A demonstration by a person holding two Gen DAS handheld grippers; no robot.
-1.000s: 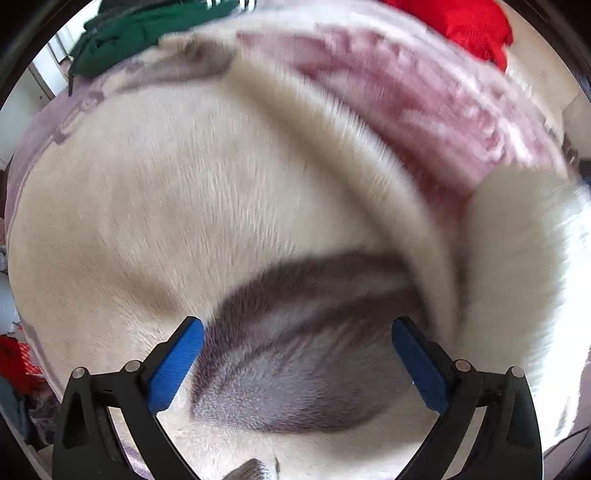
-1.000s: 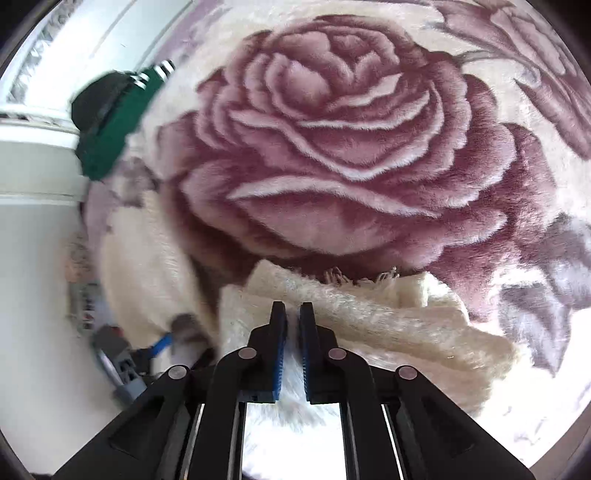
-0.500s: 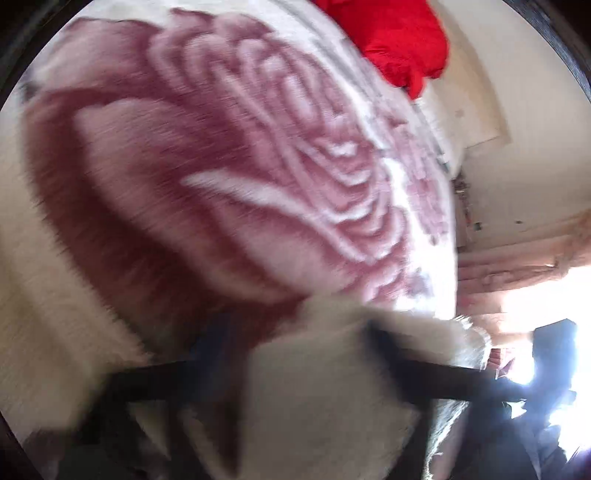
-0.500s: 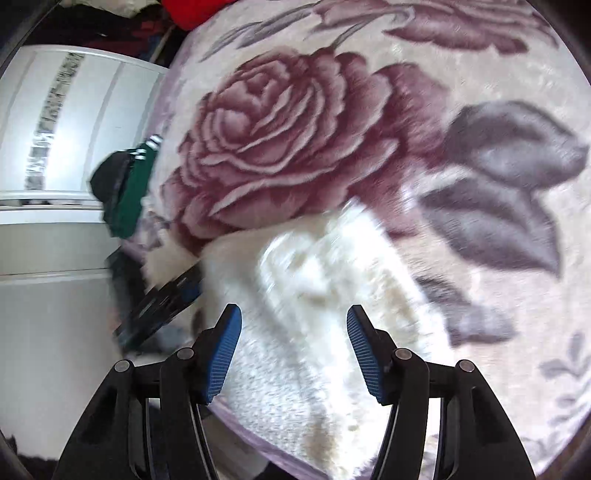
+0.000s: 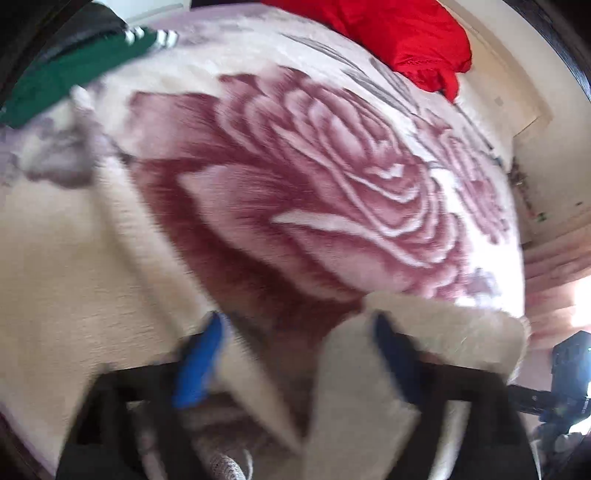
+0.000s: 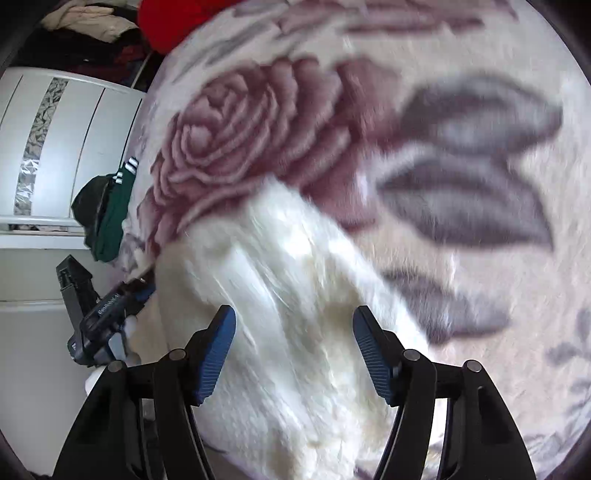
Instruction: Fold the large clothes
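Observation:
A fluffy cream garment (image 6: 295, 266) lies folded on a rose-patterned blanket (image 6: 461, 110) that covers a bed. My right gripper (image 6: 295, 354) hovers over the garment's near end; its jaws are opening and the blue pads stand clear of the pile. In the blurred left wrist view my left gripper (image 5: 293, 356) is opening too, with a cream fold (image 5: 443, 328) at its right pad and blanket (image 5: 314, 177) showing between the pads. Neither pad presses on cloth. The left gripper (image 6: 142, 286) also shows at the garment's left edge in the right wrist view.
A red garment (image 5: 399, 40) lies at the far end of the bed. A green garment with white stripes (image 5: 74, 70) hangs over the bed's left edge. White wardrobe doors (image 6: 55, 147) stand beside the bed, with a heap of clothes (image 6: 88, 22) beyond.
The right gripper has let go of the cream garment's edge, spread its jaws and drawn back over the pile. The left view has swung from plain cream cloth to the rose.

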